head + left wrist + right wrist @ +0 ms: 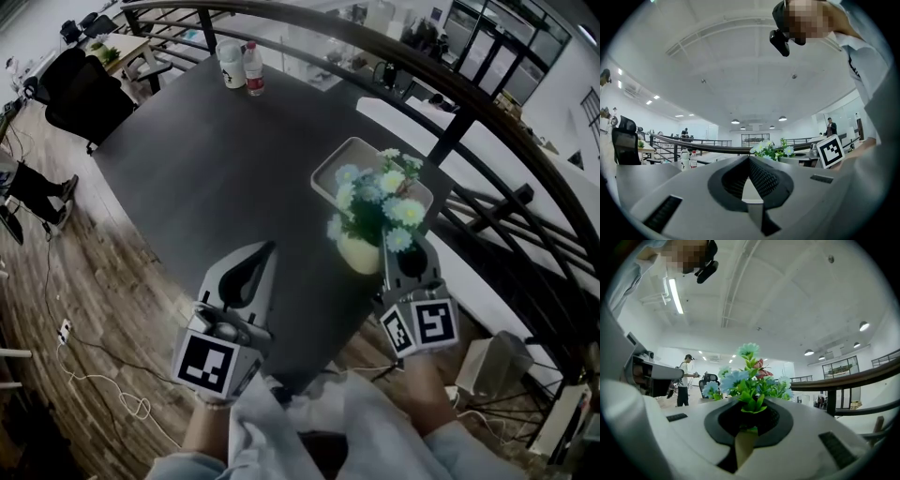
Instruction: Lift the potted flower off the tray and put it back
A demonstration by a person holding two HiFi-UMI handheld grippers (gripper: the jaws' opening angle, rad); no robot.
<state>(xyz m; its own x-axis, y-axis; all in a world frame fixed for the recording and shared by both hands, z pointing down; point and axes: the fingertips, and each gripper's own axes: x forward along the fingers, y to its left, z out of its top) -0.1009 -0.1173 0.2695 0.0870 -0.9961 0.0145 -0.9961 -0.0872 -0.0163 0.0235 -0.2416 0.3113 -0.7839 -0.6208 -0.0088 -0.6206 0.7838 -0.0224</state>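
Dark table [206, 169], white tray [328, 167], right tongs [401, 248] gripping potted flower [360, 253], left tongs [264, 253] clenched

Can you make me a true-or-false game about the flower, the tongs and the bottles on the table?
The right tongs grip the potted flower. True.
The left tongs hold a bottle. False: they are shut on nothing.
Two bottles stand at the far end of the table. True.
The flower's pot is red. False: it is pale yellow.
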